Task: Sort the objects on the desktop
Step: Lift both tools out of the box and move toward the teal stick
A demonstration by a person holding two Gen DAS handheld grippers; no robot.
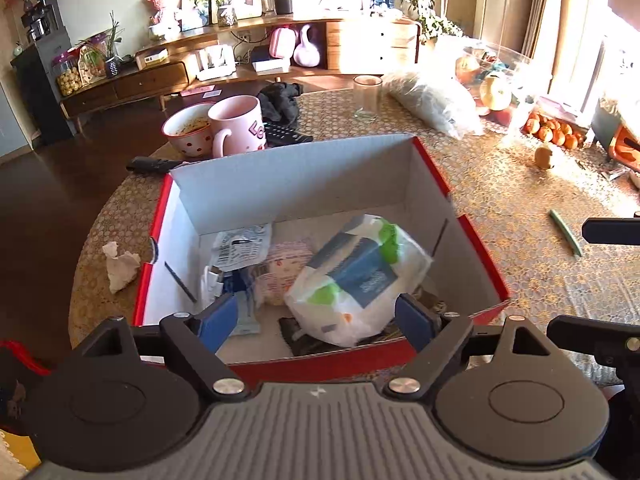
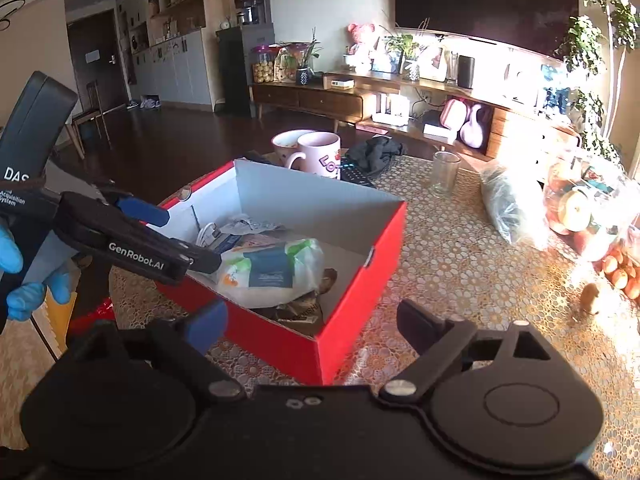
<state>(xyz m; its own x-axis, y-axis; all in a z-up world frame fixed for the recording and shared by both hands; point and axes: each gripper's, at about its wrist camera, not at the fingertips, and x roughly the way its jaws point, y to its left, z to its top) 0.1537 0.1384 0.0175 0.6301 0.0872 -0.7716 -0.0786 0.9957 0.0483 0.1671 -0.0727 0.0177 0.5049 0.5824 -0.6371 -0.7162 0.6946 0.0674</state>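
Jaws on both the left gripper and right gripper are spread wide, nothing in them. White wipes pack sits inside the red box on the desk.

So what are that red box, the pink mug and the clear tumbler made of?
The red box looks like cardboard: matte white inside, folded walls with slots. The pink mug seems glazed ceramic, thick-walled and glossy. The tumbler is see-through, probably glass, though clear plastic can't be ruled out.
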